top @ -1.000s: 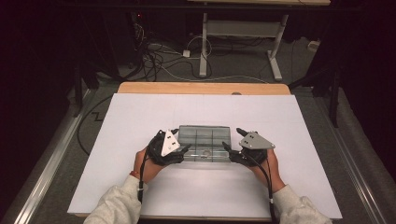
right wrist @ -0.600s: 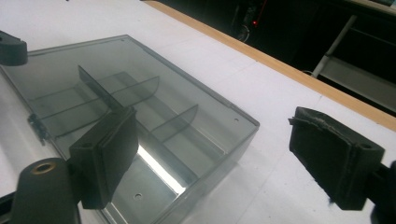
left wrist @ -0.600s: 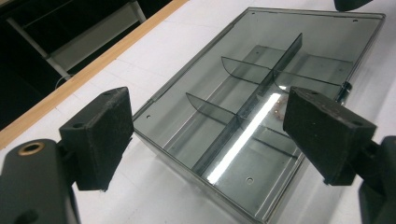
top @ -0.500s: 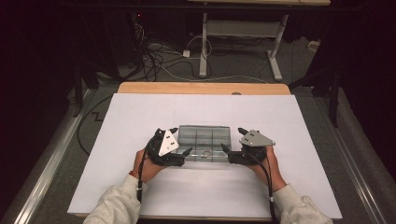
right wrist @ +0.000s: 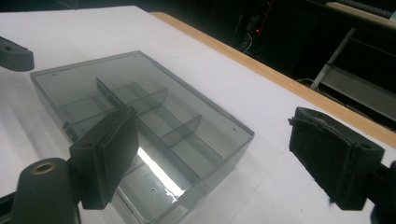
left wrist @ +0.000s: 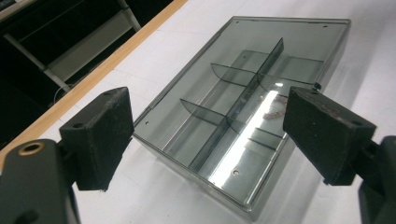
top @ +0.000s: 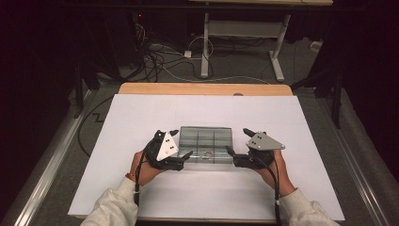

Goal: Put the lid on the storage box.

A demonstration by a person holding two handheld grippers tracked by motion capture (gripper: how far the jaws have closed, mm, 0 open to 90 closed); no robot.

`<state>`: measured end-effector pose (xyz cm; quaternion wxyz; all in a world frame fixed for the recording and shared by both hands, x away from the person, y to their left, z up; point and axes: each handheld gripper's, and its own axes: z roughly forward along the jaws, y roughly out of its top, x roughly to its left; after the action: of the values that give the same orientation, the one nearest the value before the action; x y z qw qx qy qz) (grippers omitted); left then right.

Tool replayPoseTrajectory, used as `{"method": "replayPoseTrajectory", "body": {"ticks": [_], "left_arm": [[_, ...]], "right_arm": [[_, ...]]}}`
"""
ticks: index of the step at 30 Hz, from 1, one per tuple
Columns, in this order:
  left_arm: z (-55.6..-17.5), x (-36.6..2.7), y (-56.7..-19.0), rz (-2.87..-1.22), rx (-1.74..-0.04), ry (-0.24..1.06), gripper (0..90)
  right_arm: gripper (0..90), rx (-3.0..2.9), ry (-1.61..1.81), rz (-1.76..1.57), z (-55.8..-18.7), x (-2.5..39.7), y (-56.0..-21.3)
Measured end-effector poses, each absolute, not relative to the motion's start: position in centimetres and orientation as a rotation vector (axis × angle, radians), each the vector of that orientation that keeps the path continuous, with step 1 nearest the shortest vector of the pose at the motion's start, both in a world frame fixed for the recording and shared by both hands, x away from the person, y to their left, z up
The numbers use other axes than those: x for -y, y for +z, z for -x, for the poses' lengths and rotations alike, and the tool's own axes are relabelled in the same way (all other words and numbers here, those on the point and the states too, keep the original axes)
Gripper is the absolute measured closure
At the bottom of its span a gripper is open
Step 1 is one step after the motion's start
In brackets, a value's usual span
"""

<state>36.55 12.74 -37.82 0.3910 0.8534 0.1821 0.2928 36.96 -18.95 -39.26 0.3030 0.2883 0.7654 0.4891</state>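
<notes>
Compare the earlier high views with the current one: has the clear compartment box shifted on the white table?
No. The clear compartment box sits equally far from the white table's wooden far edge.

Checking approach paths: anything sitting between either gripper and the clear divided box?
Nothing visible. The left gripper and right gripper flank the compartment box, jaws open, with just bare white table cover between. A small item lies inside one compartment.

A white table top [top: 141, 113] sat under bright light, its wooden edge [top: 202, 89] showing at the far side. Beyond, the room lay dark: tangled cables [top: 160, 56] on grey floor [top: 244, 66], a white metal stand [top: 240, 33].
</notes>
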Motion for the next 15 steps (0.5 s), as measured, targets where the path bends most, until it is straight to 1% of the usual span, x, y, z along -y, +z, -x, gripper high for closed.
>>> {"method": "replayPoseTrajectory", "body": {"ticks": [15], "left_arm": [[-35.2,-12.9,-37.0,-2.168,-0.412,0.761,15.9]], "right_arm": [[16.4,-2.007,1.28,-0.712,-34.8,19.8,-37.9]]}}
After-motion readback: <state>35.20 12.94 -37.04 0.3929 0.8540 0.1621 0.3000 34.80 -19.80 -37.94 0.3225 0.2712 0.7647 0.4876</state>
